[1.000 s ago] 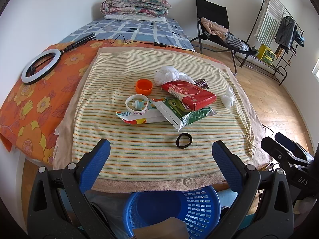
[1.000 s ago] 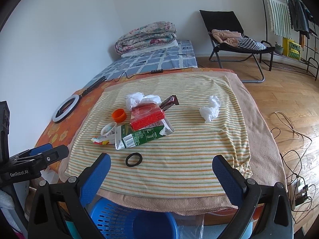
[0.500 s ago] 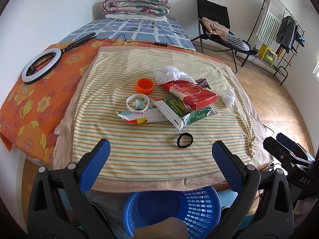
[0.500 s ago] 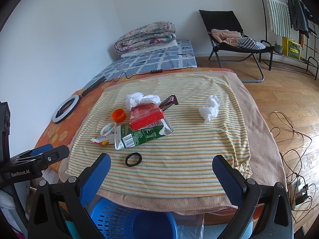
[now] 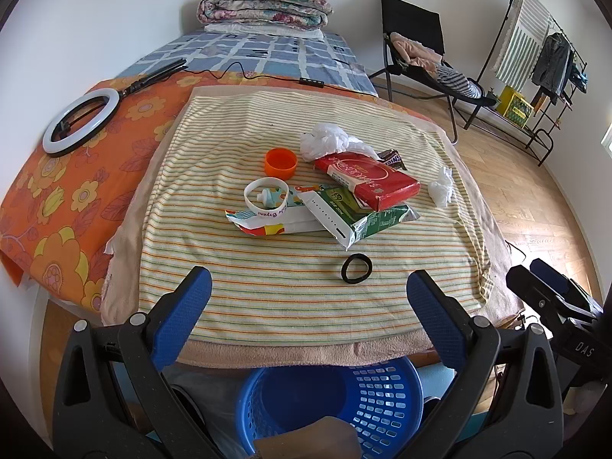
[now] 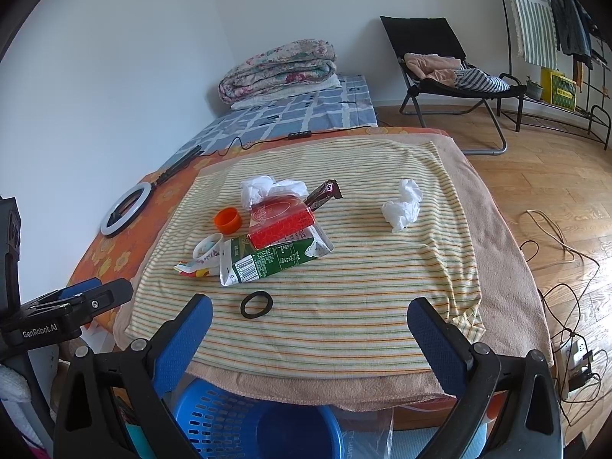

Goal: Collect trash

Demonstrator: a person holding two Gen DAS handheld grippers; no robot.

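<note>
Trash lies on the striped cloth (image 5: pixel 267 298): a red pack (image 5: pixel 367 179) on a green carton (image 5: pixel 367 218), a colourful wrapper (image 5: pixel 264 225), a white tape ring (image 5: pixel 266 197), an orange cap (image 5: pixel 280 163), a crumpled plastic bag (image 5: pixel 325 139), a brown snack wrapper (image 6: pixel 323 193), a crumpled tissue (image 6: pixel 401 210) and a black ring (image 5: pixel 356 267). A blue basket (image 5: pixel 329 405) stands below the near edge. My left gripper (image 5: pixel 308 311) is open and empty above the basket. My right gripper (image 6: pixel 308 317) is open and empty over the near edge.
A ring light (image 5: pixel 78 122) lies on the orange flowered cover at the left. A folded quilt (image 5: pixel 264 4) sits on the bed behind. A black chair (image 6: pixel 440 61) and a clothes rack (image 5: pixel 535 61) stand at the right. Cables (image 6: pixel 562 267) lie on the wooden floor.
</note>
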